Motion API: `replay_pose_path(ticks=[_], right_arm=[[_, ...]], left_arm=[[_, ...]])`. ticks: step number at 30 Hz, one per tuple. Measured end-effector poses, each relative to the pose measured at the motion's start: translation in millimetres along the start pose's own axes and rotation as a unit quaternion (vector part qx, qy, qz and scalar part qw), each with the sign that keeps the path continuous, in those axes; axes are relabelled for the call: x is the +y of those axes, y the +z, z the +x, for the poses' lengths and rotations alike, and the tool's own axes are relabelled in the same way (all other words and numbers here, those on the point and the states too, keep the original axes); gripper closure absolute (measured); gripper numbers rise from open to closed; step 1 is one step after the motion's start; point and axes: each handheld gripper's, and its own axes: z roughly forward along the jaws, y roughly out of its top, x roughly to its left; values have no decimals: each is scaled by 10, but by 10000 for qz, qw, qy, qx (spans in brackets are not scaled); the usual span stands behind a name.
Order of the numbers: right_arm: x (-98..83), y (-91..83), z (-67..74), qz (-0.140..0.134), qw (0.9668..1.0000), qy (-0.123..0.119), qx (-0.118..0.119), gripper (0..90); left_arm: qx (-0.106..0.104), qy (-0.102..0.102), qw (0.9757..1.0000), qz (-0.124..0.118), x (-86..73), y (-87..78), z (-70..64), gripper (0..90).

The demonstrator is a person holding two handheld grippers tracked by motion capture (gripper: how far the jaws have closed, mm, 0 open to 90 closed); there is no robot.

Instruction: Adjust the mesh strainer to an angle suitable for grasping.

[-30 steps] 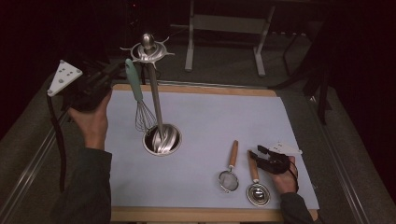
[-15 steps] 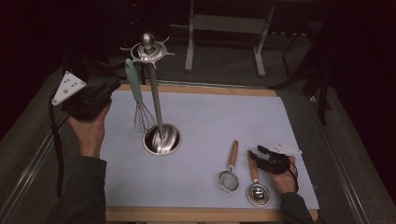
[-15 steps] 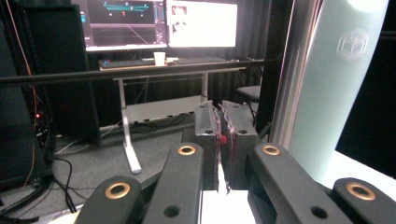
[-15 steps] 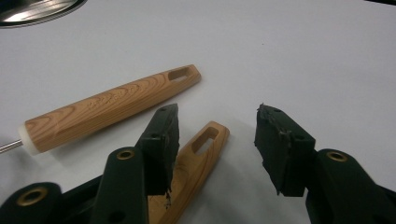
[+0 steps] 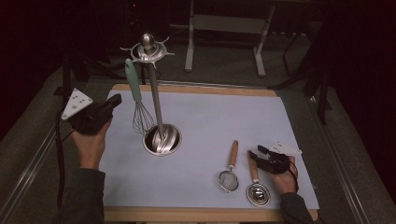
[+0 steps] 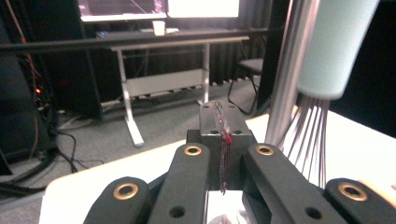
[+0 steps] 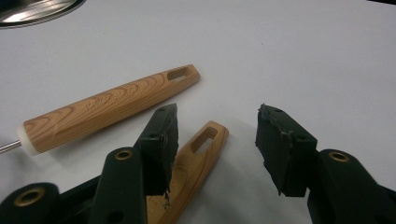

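A steel utensil stand (image 5: 156, 93) rises from a round base (image 5: 162, 139) on the white mat (image 5: 210, 116). A whisk (image 5: 135, 98) with a mint handle hangs from its top ring. My left gripper (image 5: 112, 101) hovers left of the whisk, shut with nothing between its jaws; in the left gripper view (image 6: 222, 140) the whisk handle (image 6: 334, 46) and the stand pole (image 6: 292, 70) are close on the right. A small strainer (image 5: 229, 168) and a steel scoop (image 5: 256, 184), both wooden-handled, lie at the front right. My right gripper (image 5: 256, 151) (image 7: 217, 114) is open, low over the scoop handle (image 7: 196, 158), beside the strainer handle (image 7: 107, 114).
The mat lies on a wooden board (image 5: 196, 212) whose edge runs along the front. Behind the table stand a metal desk frame (image 5: 224, 28) and dark floor. The person's forearms come in at the bottom left and bottom right.
My left hand has sunk with its gripper, from near the top of the whisk handle to level with the whisk's wires. The right gripper has stayed in place.
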Motion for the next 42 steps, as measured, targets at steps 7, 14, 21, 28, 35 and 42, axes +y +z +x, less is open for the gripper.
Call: replay_pose_path(ticks=[7,14,21,28,35,42], right_arm=[[0,1,-3,-14,10000,0,-17,473],[-1,-1,-6,-18,10000,9,-6,473],[-2,-2,-4,-23,10000,16,-12,474],[15,-34,-13,-134,9999,94,31,485],[83,-104,92,-176,9998,8,89,653],[154,-129,237,90,9998,-133,124,709]], left_arm=[[20,-65,9998,185,-217,28,-12,900],[80,-233,9988,434,-577,30,-38,858],[122,-474,9959,762,-1037,22,-96,813],[78,-615,9923,1073,-1364,27,-152,787],[-11,-827,9888,1242,-1601,22,-217,768],[-11,-833,9871,1367,-1682,32,-225,752]])
